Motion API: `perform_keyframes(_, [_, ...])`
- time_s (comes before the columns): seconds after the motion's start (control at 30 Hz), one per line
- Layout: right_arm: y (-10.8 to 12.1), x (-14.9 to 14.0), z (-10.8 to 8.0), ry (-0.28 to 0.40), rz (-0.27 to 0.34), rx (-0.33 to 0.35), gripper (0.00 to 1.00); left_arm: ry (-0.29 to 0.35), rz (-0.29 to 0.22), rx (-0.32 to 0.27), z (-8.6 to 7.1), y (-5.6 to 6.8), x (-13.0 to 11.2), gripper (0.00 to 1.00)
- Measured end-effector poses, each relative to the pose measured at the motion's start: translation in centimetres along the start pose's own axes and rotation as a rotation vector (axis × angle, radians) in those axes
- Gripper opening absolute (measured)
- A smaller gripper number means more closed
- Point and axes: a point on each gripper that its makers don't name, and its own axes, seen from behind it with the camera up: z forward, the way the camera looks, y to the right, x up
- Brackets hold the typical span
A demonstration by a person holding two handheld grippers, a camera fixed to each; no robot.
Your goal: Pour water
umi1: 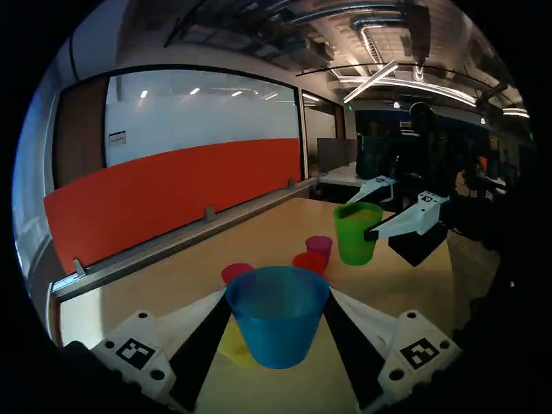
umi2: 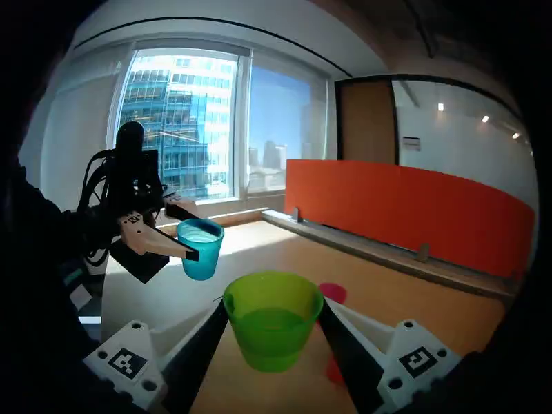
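left gripper point(umi1: 278, 298) is up front here, fingers spread about a cup's width and both pressing the sides of the blue cup point(umi1: 278, 328), which sits upright between them, mouth open to the top. just under that cup, toward the gripper's left finger, a yellow cup point(umi1: 233, 349) peeks out on the table point(umi1: 276, 224). a little ahead of the fingertips there's a pink cup point(umi1: 237, 272), then a red cup point(umi1: 309, 262) and a purple cup point(umi1: 319, 245) close together beyond it. farther ahead and to the right, the right gripper point(umi1: 357, 219) has the green cup point(umi1: 355, 243) pinched between its two white fingers, upright too. in the right gripper view that green cup sits snug between the fingers, opened just wide enough to clamp it, and it looks to have liquid in the bottom. the two held cups are well apart, neither tilted.
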Motion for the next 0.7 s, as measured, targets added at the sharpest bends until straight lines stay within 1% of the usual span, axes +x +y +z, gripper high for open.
perform_keyframes(0.17, [0.3, -1.3, 0.0, -0.037, -0.009, 0.001, 0.91, -0.037, 0.009, -0.024, 0.5, 1.0, -1.4, 0.88])
perform_keyframes(0.37, [-0.1, -2.7, 0.0, -0.083, -0.025, 0.016, 0.91, -0.083, 0.022, -0.049, 1.0, 2.0, -2.9, 0.88])
perform_keyframes(0.7, [0.0, -5.1, 0.1, -0.159, -0.041, 0.027, 0.91, -0.151, 0.043, -0.101, 1.5, 3.7, -5.5, 0.88])
